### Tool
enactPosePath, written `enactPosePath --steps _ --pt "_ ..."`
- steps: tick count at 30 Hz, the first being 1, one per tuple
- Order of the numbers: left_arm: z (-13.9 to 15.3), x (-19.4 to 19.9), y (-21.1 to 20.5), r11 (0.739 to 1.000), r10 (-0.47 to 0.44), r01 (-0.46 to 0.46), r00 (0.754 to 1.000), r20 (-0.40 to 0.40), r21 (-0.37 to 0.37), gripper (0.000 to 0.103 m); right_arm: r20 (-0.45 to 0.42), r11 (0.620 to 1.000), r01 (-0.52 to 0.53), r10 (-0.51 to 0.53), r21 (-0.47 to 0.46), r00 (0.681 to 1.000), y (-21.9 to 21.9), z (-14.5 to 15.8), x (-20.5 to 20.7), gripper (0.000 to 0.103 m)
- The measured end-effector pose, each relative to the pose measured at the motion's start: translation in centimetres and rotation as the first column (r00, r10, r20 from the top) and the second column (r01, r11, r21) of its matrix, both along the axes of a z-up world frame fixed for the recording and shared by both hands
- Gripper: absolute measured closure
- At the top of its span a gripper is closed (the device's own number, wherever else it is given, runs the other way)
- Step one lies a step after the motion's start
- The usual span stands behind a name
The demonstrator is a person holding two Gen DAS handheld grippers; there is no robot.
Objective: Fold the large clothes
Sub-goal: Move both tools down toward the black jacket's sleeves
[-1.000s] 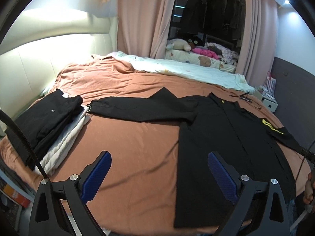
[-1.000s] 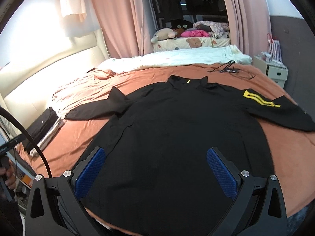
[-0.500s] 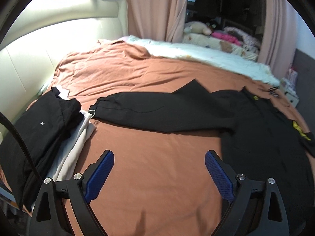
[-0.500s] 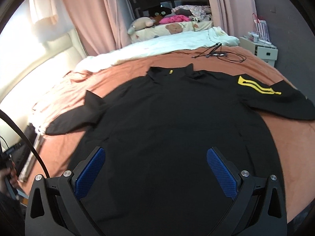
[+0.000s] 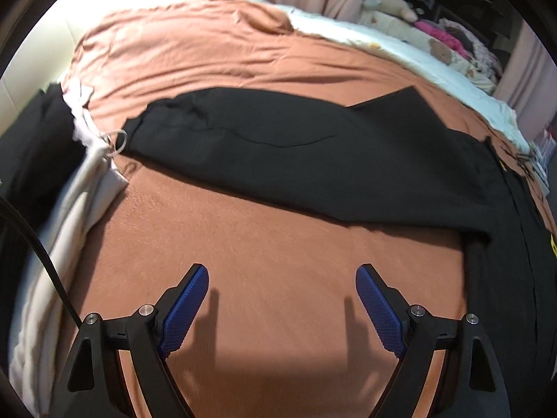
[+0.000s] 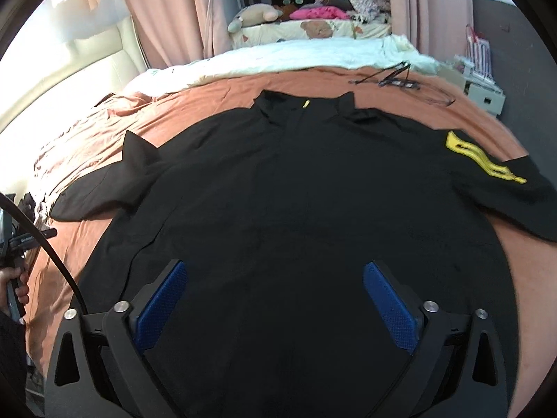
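A large black long-sleeved shirt [image 6: 296, 209] lies spread flat on the rust-brown bed sheet [image 6: 87, 132], collar away from me, with a yellow stripe patch [image 6: 477, 160] on its right sleeve. In the left wrist view its left sleeve [image 5: 278, 149] stretches across the sheet toward the left. My left gripper [image 5: 282, 278] is open and empty, low over bare sheet just short of that sleeve. My right gripper [image 6: 273, 268] is open and empty, hovering over the shirt's lower body.
A stack of folded black and white clothes [image 5: 52, 188] lies at the bed's left edge. A white duvet [image 6: 296, 55] and stuffed toys [image 6: 257, 14] lie beyond. A black cable [image 6: 400, 76] lies on the sheet near the collar. A bedside cabinet [image 6: 484, 94] stands at the right.
My left gripper has moved down and forward toward the left sleeve, swinging left away from the shirt body. My right gripper has moved closer over the shirt body. Both stay open.
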State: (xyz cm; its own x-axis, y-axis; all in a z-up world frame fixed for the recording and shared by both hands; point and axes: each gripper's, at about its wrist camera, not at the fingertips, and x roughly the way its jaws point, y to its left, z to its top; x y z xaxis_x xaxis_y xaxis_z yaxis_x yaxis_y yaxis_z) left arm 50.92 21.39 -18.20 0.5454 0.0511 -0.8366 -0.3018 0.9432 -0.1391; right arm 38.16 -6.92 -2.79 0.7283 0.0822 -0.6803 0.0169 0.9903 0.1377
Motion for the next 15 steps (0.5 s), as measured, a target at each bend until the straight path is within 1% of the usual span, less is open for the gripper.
enactPosePath --steps 1,3,5,6,8,11,13,14,15 --pt "-0.3 0.6 0.4 1.000 0.005 -0.006 1.000 -0.007 -0.005 0.018 -0.009 1.000 -0.004 0.004 0.016 1.000 0.2 -0.4 0.8 0.007" --pt "-0.8 1.8 1.0 0.999 0.014 -0.015 1.000 -0.020 -0.031 0.020 -0.020 0.999 -0.015 0.016 0.043 1.000 0.3 -1.0 2.6 0.013" --pt "-1.0 2.8 1.8 0.996 0.033 -0.035 0.999 -0.018 -0.084 0.020 -0.043 0.997 -0.031 0.034 0.068 0.999 1.0 -1.7 4.1 0.014" --pt "-1.1 3.3 2.0 0.995 0.044 -0.046 0.999 -0.017 -0.094 0.020 -0.047 0.996 -0.039 0.043 0.079 0.998 1.3 -2.0 4.7 0.014" --pt "-1.1 4.0 2.4 0.992 0.064 -0.066 0.998 -0.021 -0.107 0.020 -0.052 0.993 -0.060 0.065 0.098 0.997 2.1 -2.4 5.6 0.014" --pt "-1.2 5.2 3.1 0.984 0.088 -0.090 0.996 -0.019 -0.152 0.021 -0.052 0.988 -0.093 0.100 0.120 0.994 3.3 -2.7 6.5 0.015" --pt "-1.4 6.0 3.7 0.981 0.112 -0.114 0.993 -0.024 -0.159 0.022 -0.058 0.986 -0.113 0.121 0.123 0.991 4.1 -3.0 6.8 0.015" --pt "-1.6 6.3 4.0 0.978 0.125 -0.128 0.992 -0.029 -0.164 0.023 -0.061 0.985 -0.124 0.132 0.124 0.989 4.4 -3.1 7.1 0.016" --pt "-1.8 6.5 4.5 0.973 0.145 -0.149 0.989 -0.033 -0.178 0.024 -0.064 0.983 -0.138 0.146 0.124 0.987 4.9 -2.9 7.3 0.020"
